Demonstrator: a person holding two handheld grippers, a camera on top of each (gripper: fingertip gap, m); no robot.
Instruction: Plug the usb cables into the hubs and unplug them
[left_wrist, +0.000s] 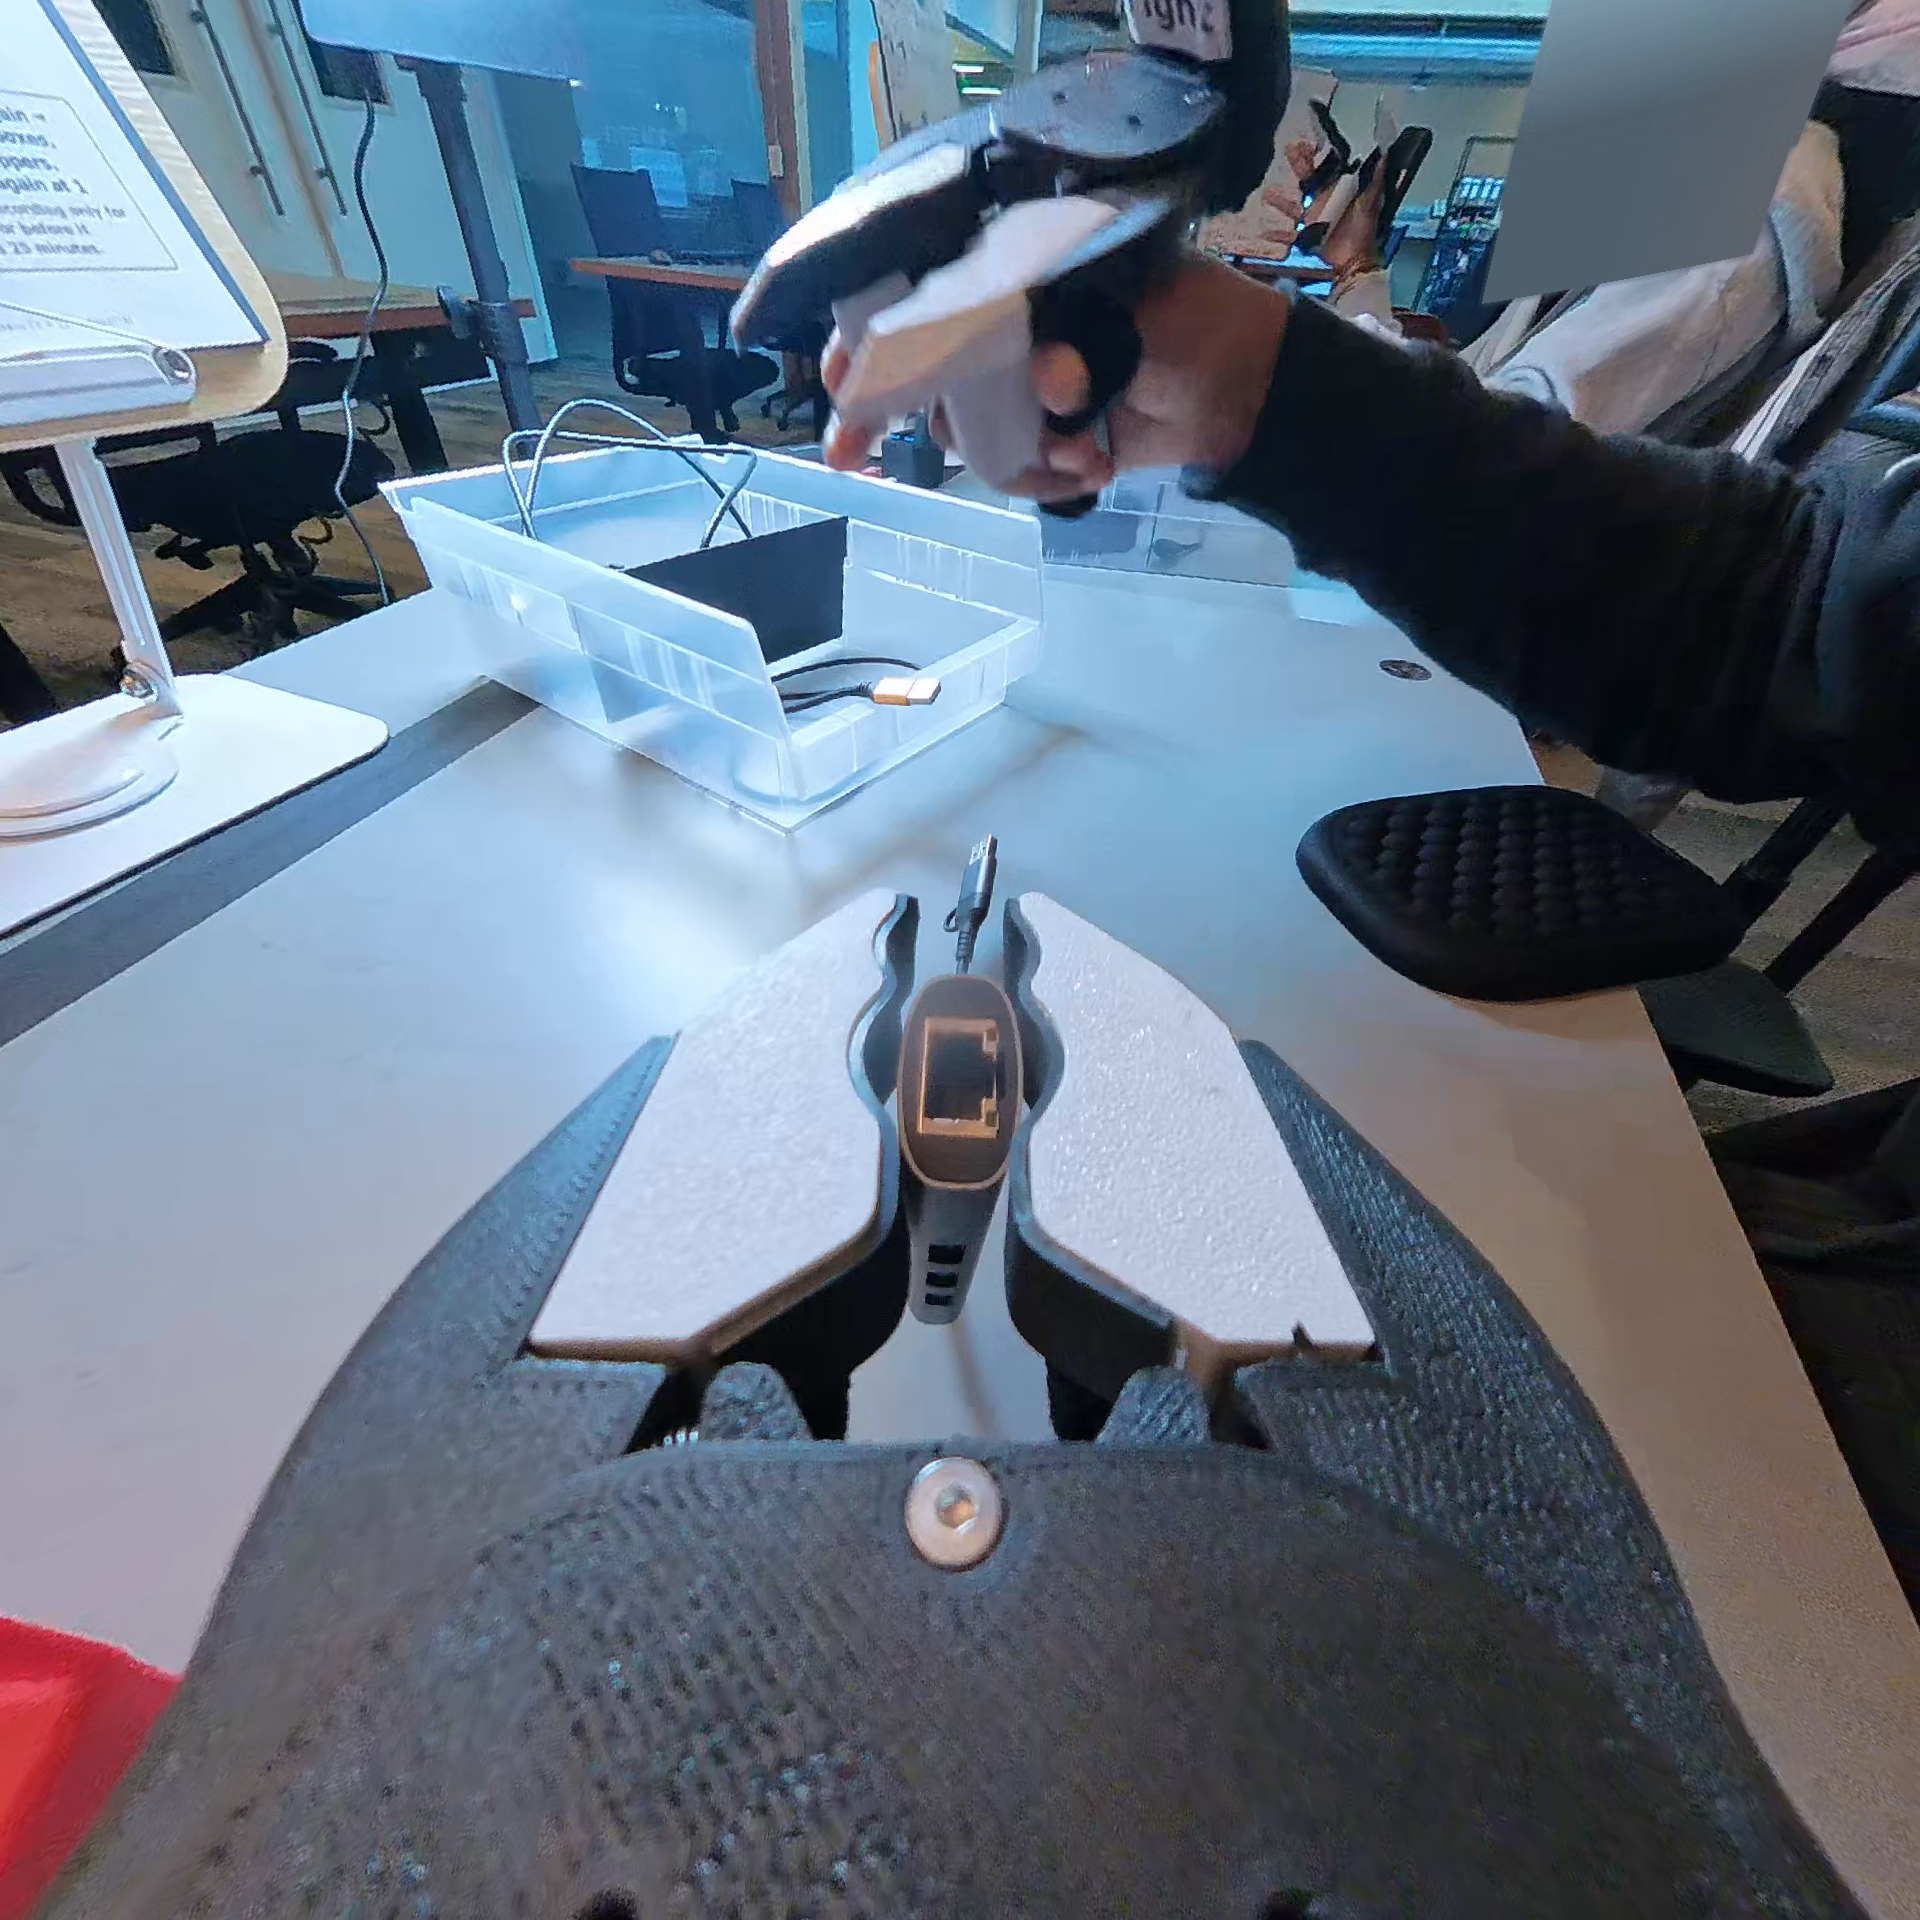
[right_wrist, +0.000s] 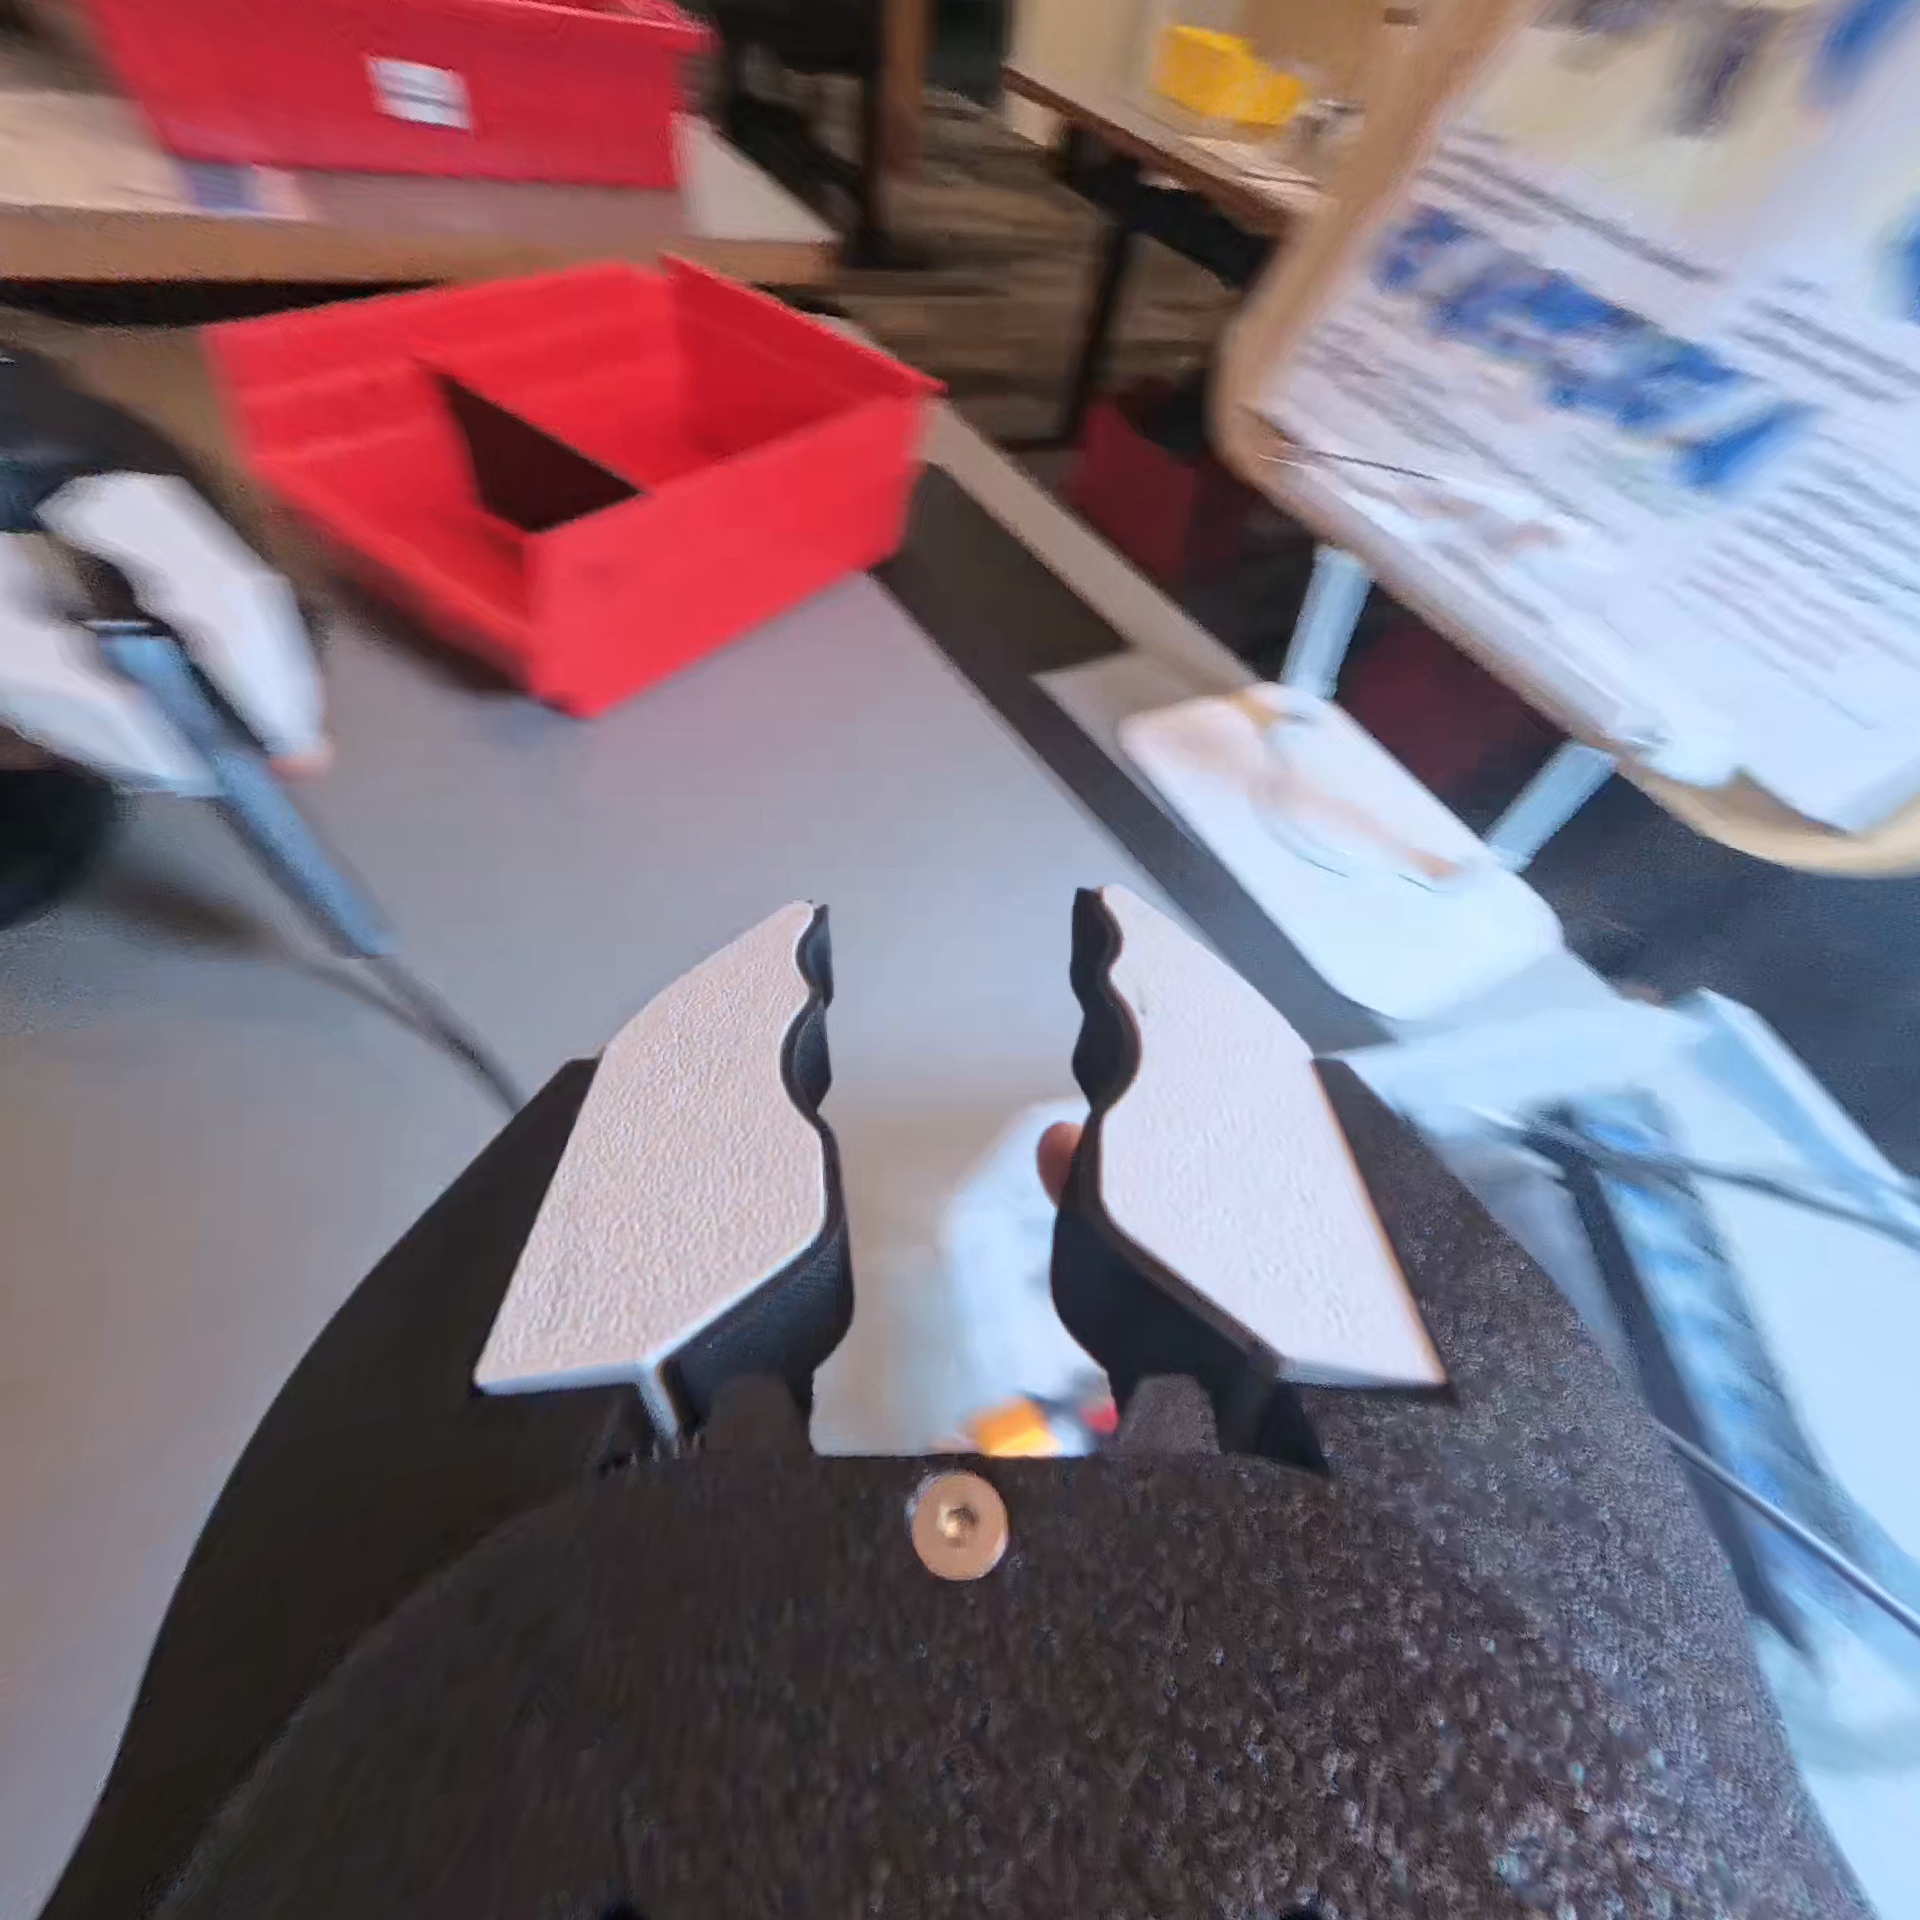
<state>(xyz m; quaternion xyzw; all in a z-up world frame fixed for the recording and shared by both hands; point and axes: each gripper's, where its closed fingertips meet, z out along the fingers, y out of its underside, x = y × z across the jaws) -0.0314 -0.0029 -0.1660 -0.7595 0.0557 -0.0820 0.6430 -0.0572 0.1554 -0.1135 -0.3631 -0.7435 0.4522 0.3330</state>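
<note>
The hub (left_wrist: 954, 1122) is clamped in the left gripper (left_wrist: 961, 914), ports kept steady, while the empty, parted right gripper (right_wrist: 951, 914) is best steered to the cable (left_wrist: 902, 690) in the bin (left_wrist: 582, 597) at 11 o'clock.

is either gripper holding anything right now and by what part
The left gripper holds the grey hub by its two long sides, jaws shut on its body. The right gripper holds nothing; its jaws stand open.

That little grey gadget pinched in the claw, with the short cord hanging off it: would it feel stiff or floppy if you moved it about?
The hub looks like a rigid metal-cased block, so it probably stays stiff in the left gripper. Its short cord curves, so that likely flops. The smooth casing might slip.
</note>
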